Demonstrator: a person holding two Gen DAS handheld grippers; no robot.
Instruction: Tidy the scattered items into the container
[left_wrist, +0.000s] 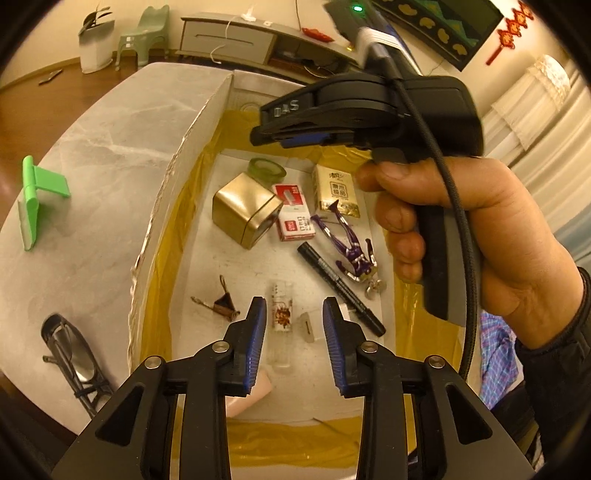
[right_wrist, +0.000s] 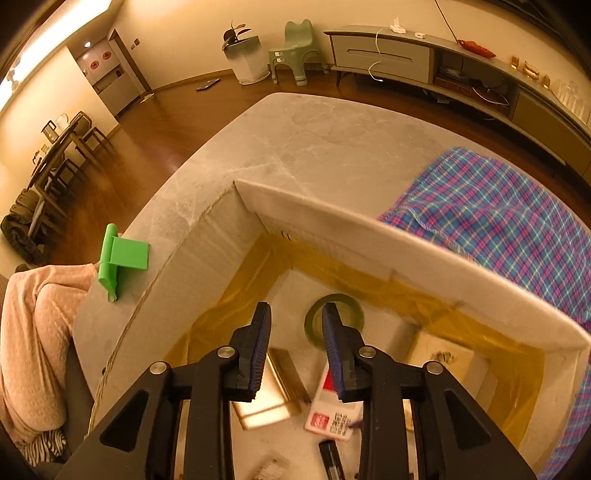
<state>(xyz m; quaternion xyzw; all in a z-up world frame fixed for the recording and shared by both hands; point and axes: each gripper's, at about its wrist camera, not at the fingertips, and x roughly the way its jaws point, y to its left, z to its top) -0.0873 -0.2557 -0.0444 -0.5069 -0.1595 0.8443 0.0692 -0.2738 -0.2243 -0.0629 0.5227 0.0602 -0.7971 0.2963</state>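
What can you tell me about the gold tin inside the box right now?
The gold tin is a small square-sided metal box with a brushed, shiny finish and rounded corners. It lies tipped on its side on the pale floor of the container, its open or recessed end toward the left wrist camera. A green tape roll sits just behind it, and a red-and-white staple box lies against its right side. Neither gripper touches it.

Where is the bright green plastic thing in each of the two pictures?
Left wrist view: the green plastic stand lies on the marble table, at the far left, outside the box.
Right wrist view: the same stand sits left of centre, on the table's edge.
Shared landmark: the white box wall just right of it in both views.
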